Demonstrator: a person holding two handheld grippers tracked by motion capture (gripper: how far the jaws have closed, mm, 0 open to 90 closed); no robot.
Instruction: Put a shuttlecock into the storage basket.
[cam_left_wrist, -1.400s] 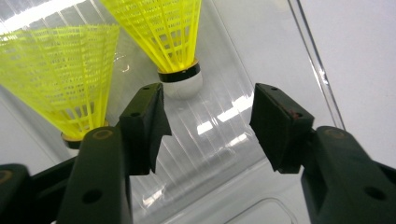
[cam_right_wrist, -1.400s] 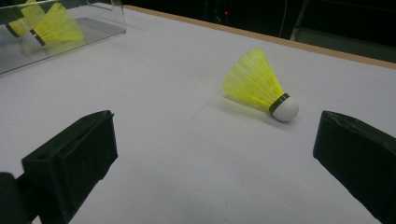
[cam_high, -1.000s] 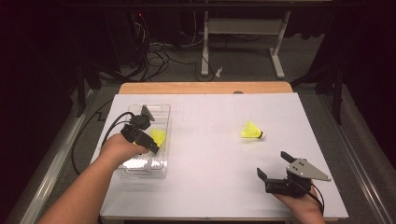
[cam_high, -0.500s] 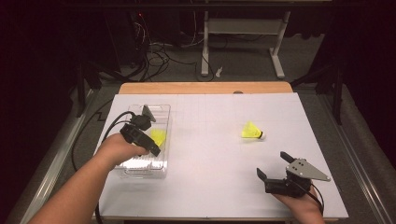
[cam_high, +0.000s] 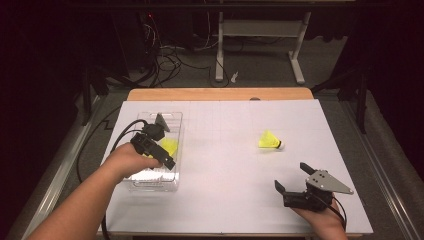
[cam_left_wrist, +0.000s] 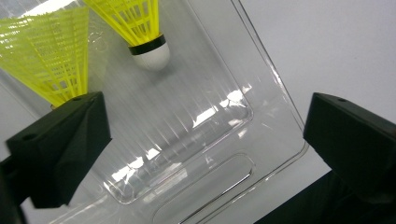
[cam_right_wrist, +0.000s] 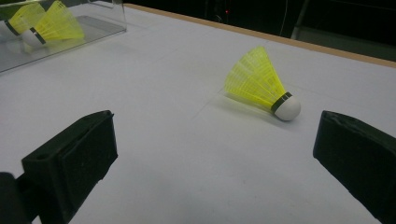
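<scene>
The left gripper (cam_high: 161, 131) hangs over the clear plastic tray (cam_high: 172, 119) at the left of the table (cam_high: 225, 150). Its jaws have just been opening and now stand wide apart, with nothing between them but the tray floor.

Two yellow shuttlecocks lie inside the tray. In the left gripper view, one shuttlecock (cam_left_wrist: 140, 25) lies with its white cork toward the middle of the tray and its skirt running up out of the frame; the second shuttlecock (cam_left_wrist: 51, 56) lies just beside it, its narrow end hidden behind the left jaw. Whether the two touch cannot be told.

A third shuttlecock (cam_high: 270, 140) lies on its side on the bare table, well apart from the tray. In the high view, its long axis runs roughly across the table, cork to the right and skirt to the left.

The right gripper (cam_high: 296, 181) rests near the front edge, jaws wide apart and empty, facing that shuttlecock.
</scene>
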